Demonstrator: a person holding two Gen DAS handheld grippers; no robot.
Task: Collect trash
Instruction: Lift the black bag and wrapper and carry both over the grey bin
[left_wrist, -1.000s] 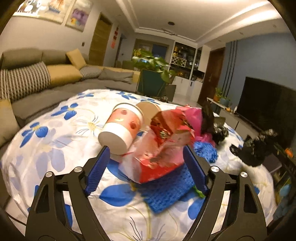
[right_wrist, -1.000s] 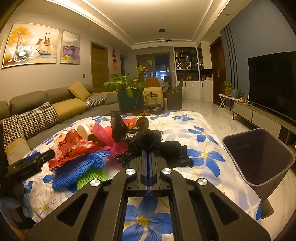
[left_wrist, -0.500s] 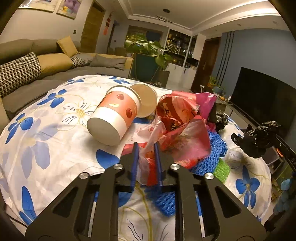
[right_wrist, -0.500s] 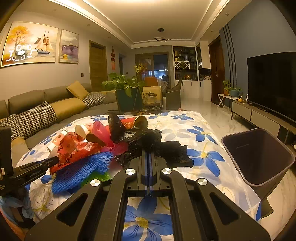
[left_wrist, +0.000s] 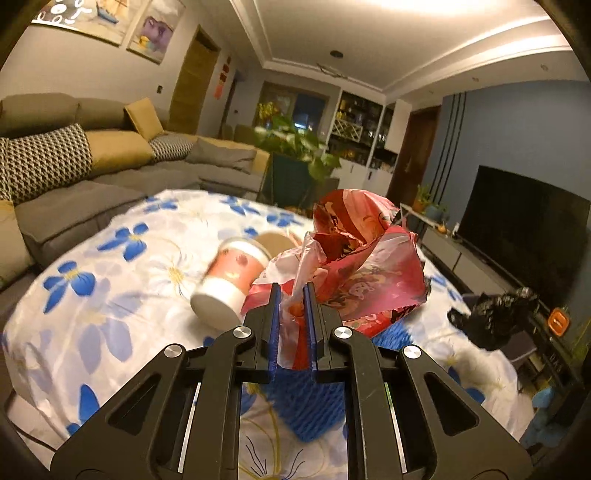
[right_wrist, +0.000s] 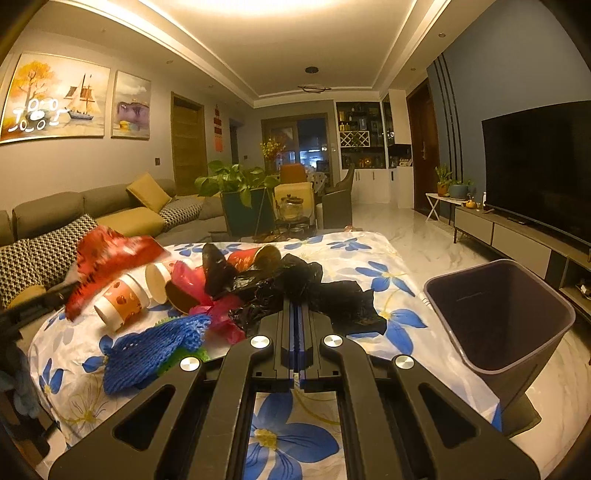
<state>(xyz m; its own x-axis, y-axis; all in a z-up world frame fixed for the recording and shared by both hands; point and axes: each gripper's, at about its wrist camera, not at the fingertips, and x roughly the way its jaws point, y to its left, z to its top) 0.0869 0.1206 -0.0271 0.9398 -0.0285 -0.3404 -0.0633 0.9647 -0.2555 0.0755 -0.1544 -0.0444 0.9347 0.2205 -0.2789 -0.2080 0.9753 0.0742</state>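
Above the table (left_wrist: 110, 280), which is draped in a white cloth printed with blue flowers, the left hand-held gripper (left_wrist: 291, 295) holds a crumpled red snack wrapper (left_wrist: 365, 266) by its pale lower edge, its blue-padded jaws pressed nearly together on the plastic. A second ago those jaws stood wide on either side of the wrapper as it lay on the heap; half a second ago they had closed on it; now the wrapper hangs in the air, lifted clear of the blue mesh netting (left_wrist: 314, 398) that lay under it. The right wrist view confirms this: the wrapper (right_wrist: 110, 258) floats at the left, above the orange and white paper cup (right_wrist: 123, 299) lying on its side.

The right hand-held gripper (right_wrist: 298, 314) has barely moved. Its jaws are pressed together with only a thin slit between them, right at a black plastic bag (right_wrist: 332, 299), but the pictures do not show whether they pinch it.

A dark waste bin (right_wrist: 506, 314) stands tilted off the table's right edge, well apart from the raised wrapper. The pick-up appears done, so the carry across the pile to that bin is likely next. Cups, pink plastic (right_wrist: 195, 277) and netting remain on the table, so most of the collecting seems left to do.
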